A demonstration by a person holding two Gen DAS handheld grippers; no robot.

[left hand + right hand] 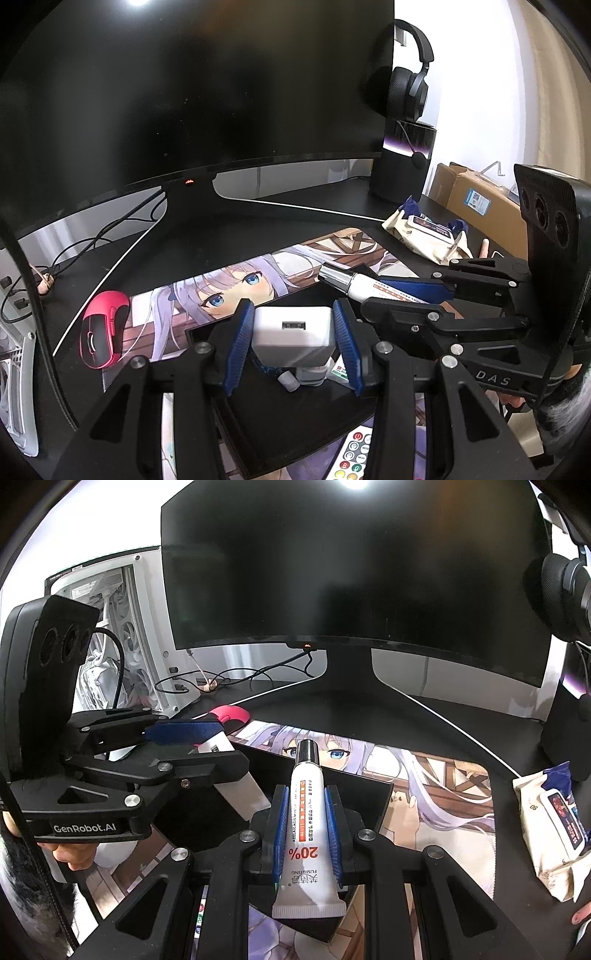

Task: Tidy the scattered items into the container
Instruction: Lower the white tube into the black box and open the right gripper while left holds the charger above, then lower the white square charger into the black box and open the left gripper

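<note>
A dark monitor (351, 572) stands over the black surface (303, 206) and its printed mat (436, 794). Above the black tray (280, 413), the left claw (293, 332) grips a white charger (291, 330); beside it, the right claw (306, 830) pinches a tube (304, 812), both angled downward.

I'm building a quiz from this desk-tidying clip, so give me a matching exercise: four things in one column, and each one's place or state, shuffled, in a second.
Things:
1. white charger
2. white tube
3. red mouse
4. wet wipes pack

Places or states:
A. lying on the desk at the right, past the desk mat's edge
B. clamped in the left gripper
C. resting at the desk mat's left end
D. clamped in the right gripper, cap pointing away

Pairs: 1-B, 2-D, 3-C, 4-A
</note>
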